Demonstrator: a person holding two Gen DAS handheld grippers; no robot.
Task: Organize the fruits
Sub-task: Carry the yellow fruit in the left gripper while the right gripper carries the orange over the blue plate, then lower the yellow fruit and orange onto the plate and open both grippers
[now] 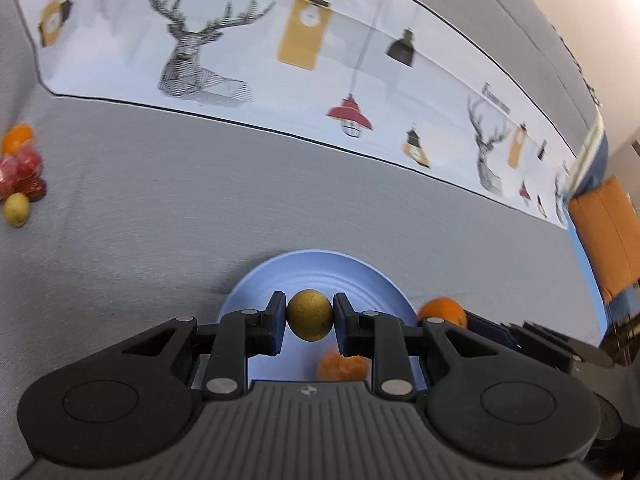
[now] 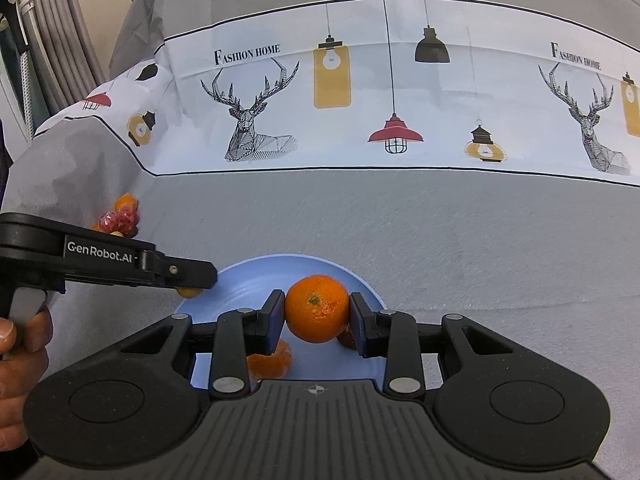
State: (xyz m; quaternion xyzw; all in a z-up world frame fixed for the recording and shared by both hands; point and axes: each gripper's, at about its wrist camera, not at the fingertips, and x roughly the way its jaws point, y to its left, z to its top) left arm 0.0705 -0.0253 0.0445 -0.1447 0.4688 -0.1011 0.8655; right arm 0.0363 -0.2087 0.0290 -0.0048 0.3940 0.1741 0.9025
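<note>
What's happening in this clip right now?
A person is sorting fruit with two handheld grippers. The left gripper is shut on a small yellow-green fruit, and the right gripper is shut on an orange, both above a blue plate that already holds a peeled orange. More fruit sits in a pile on the grey cloth.

I am working in what looks like a home living space. A table is covered by a grey cloth (image 2: 360,220) with a white band printed with deer heads, hanging lamps and the words "Fashion Home". Pleated curtains (image 2: 60,40) hang at the far left, and an orange cushion (image 1: 608,236) sits off to the side.
</note>
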